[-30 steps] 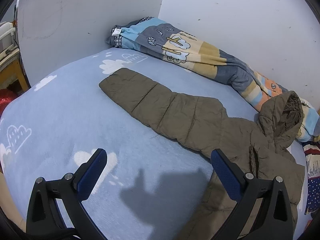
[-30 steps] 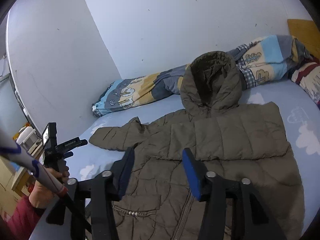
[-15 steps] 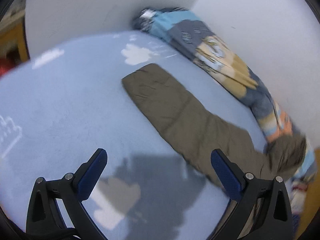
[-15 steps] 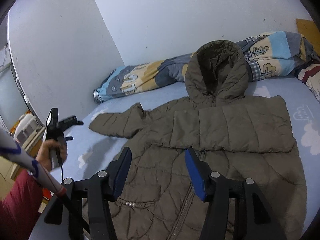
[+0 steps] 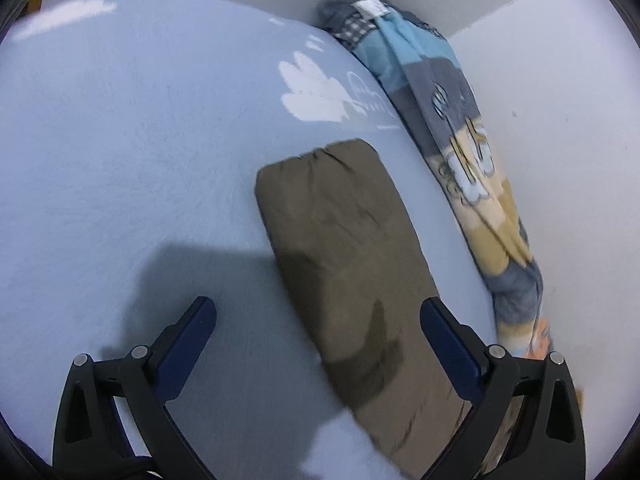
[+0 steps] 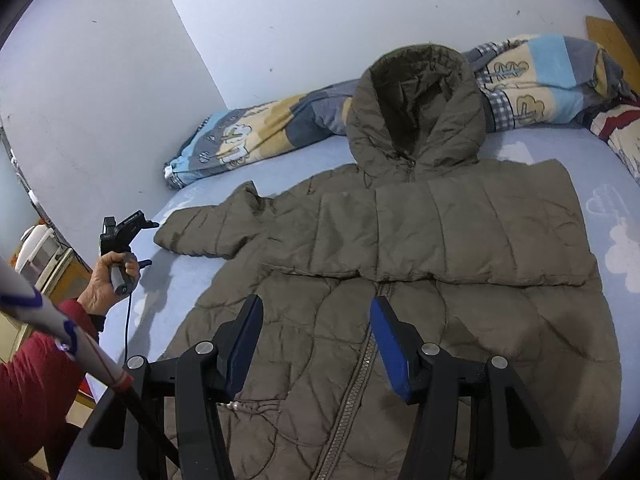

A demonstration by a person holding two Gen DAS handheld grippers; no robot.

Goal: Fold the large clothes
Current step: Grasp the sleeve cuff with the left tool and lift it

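An olive-brown hooded puffer jacket [image 6: 420, 264] lies front-up on a light blue bed sheet [image 5: 120, 140]. One sleeve is folded across its chest [image 6: 472, 236]. The other sleeve [image 5: 344, 248] stretches out to the side, its cuff [image 5: 316, 160] flat on the sheet. My left gripper [image 5: 318, 320] is open and empty, just above this sleeve near the cuff. In the right wrist view the left gripper [image 6: 124, 232] shows in a hand at the sleeve end. My right gripper [image 6: 316, 340] is open and empty above the jacket's lower front by the zipper [image 6: 352, 392].
A rolled patterned quilt [image 6: 256, 136] lies along the white wall behind the jacket, also in the left wrist view [image 5: 452, 120]. A second striped bedding piece [image 6: 616, 128] sits at the far right. A red-sleeved arm [image 6: 36, 376] and furniture [image 6: 44, 256] are at the left bed edge.
My left gripper has swung and moved in over the outstretched sleeve toward its cuff. My right gripper has moved slightly closer over the jacket front. Both stay open.
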